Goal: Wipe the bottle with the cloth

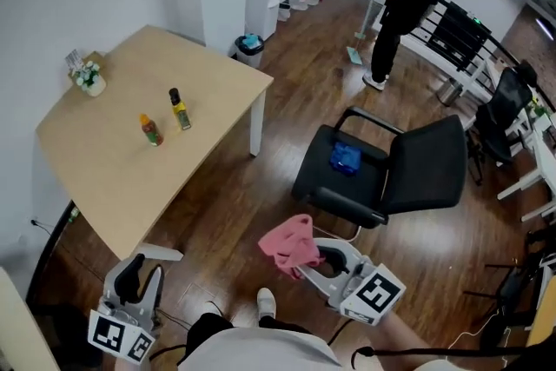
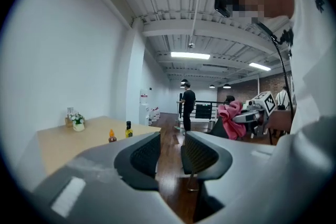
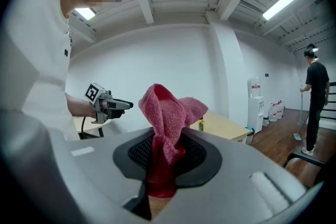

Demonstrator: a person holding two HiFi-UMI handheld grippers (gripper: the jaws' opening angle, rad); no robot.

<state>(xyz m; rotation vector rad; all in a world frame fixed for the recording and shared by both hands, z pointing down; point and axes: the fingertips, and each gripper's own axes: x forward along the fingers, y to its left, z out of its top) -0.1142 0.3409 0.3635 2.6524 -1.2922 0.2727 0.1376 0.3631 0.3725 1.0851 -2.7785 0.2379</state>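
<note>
Right hand-held gripper [image 1: 316, 261] pinching the pink cloth [image 3: 169, 118]; the cloth is bunched and stands up out of the jaws. Left hand-held gripper [image 1: 142, 281]: jaws a little apart, nothing between them. Both are held low, off the worktop's [image 1: 104, 178] near edge. Two bottles stand upright mid-worktop, well apart from both hand-held grippers: black-capped yellow bottle [image 1: 179, 109], with the orange-capped bottle [image 1: 151, 130] just beside it
</note>
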